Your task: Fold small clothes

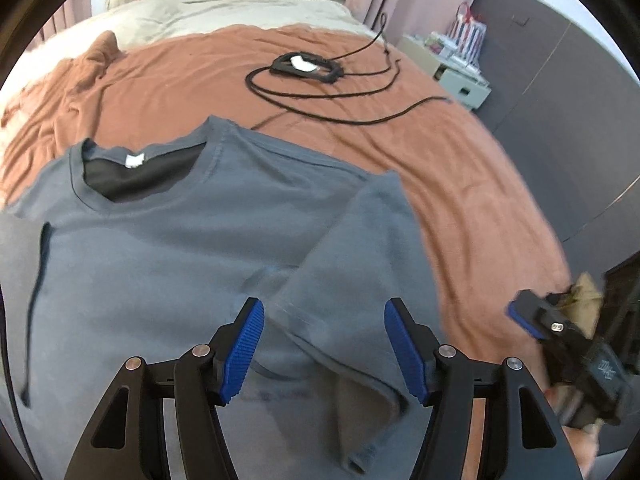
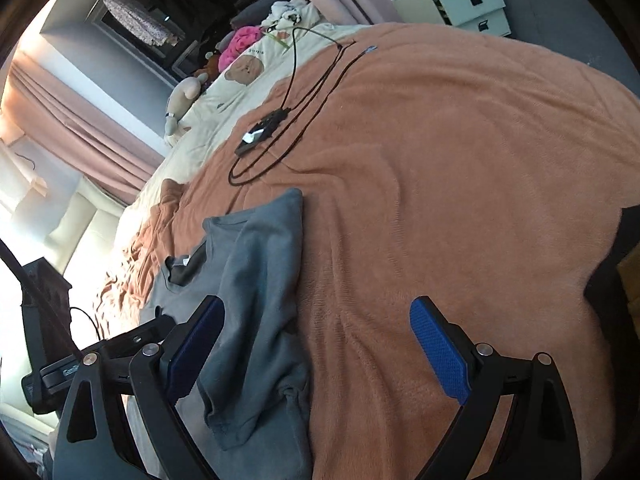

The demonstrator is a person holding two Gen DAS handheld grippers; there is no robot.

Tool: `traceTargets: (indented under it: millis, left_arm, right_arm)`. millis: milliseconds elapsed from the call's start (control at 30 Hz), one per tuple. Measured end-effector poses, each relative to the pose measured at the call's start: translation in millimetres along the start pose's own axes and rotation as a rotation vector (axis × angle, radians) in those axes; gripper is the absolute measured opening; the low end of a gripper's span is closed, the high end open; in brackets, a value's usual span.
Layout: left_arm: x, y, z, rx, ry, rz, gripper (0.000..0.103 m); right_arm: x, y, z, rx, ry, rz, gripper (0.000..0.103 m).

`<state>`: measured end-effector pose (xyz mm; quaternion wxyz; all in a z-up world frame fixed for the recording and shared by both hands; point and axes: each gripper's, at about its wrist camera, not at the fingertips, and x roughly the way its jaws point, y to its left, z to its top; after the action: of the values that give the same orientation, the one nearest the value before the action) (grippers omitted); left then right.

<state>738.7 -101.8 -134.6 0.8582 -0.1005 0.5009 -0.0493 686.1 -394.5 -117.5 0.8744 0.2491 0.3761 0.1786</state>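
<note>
The biggest thing I see is the bed, covered by an orange-brown blanket (image 1: 440,152) that fills the middle of both views. On it lies the grey T-shirt (image 1: 168,248). In my left view it fills the lower left and middle, with the neck hole at the upper left. In my right view it sits at the lower left. One sleeve (image 1: 360,260) is folded in over the body, so I think the folding has begun but is not finished.

The shirt looks soft, thin and light. I think it will flop and wrinkle when lifted, and it should not slip much on the fuzzy blanket. It is not breakable. A good place to pinch looks like the sleeve hem or the folded side edge near the bottom of the left view, taking both layers together.

A black cable (image 1: 340,92) loops in the upper middle of the left view, well apart from the shirt, with a small black device (image 1: 308,66) on it.

In the upper right, beside the bed, stands a white drawer unit (image 2: 460,0). Its drawers are closed, so I cannot tell what is inside. Small things sit on top, too tiny to name.

My left gripper (image 1: 324,344) is spread apart over the sleeve, not pinching it. My right gripper (image 2: 316,352) is spread wide too, holding nothing.
</note>
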Motion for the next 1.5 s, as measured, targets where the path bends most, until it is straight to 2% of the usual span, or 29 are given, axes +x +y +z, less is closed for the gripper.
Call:
traceTargets:
  millis: [67,133,267,367,433,467,500,600,800,933,1067,1200,1333,1367,1400,1500]
  left_arm:
    - [8,9,2,-0.019,0.012,0.020,0.065]
    - [15,18,1,-0.051,0.027,0.007,0.064]
    - [30,24,-5,-0.050,0.069,-0.006,0.057]
    - [44,24,-11,-0.055,0.108,-0.023,0.034]
    - [49,23,-14,-0.051,0.118,-0.025,0.027]
    - [50,22,-14,-0.042,0.111,-0.017,0.019]
    - [49,21,-13,-0.035,0.104,-0.015,0.006]
    - [42,24,-9,-0.034,0.084,-0.020,0.005]
    - [8,39,18,-0.037,-0.026,0.038,0.005]
    - [0,48,33,-0.040,-0.064,0.092,0.005]
    - [6,51,38,-0.026,-0.070,0.117,0.005]
    - [20,58,38,-0.019,-0.048,0.127,0.005]
    - [31,67,35,-0.033,-0.020,0.138,0.005]
    - [34,69,34,-0.035,-0.014,0.138,0.005]
    - [35,70,33,-0.033,-0.009,0.139,0.005]
    - [38,74,29,-0.028,0.005,0.141,0.005]
  right_arm:
    - [4,4,1,-0.005,0.013,0.008,0.088]
    - [9,3,1,-0.001,0.025,0.014,0.080]
    - [15,-2,2,0.017,0.052,0.005,0.077]
    - [14,-7,3,0.030,0.053,0.007,0.076]
    - [13,-9,3,0.036,0.051,0.004,0.076]
    - [12,-9,3,0.037,0.050,0.004,0.076]
    - [12,-9,3,0.036,0.050,0.003,0.076]
    - [12,-7,2,0.029,0.049,-0.003,0.076]
    - [14,-3,2,0.015,0.048,-0.005,0.076]
    - [15,-2,1,0.008,0.050,-0.004,0.076]
    - [14,-2,2,-0.002,0.048,0.004,0.076]
    - [16,1,3,-0.014,0.047,0.007,0.076]
    - [27,5,9,-0.003,0.071,0.045,0.075]
    - [29,6,11,-0.011,0.071,0.041,0.074]
    - [32,8,14,-0.018,0.074,0.041,0.067]
    - [40,10,23,-0.003,0.075,0.070,0.063]
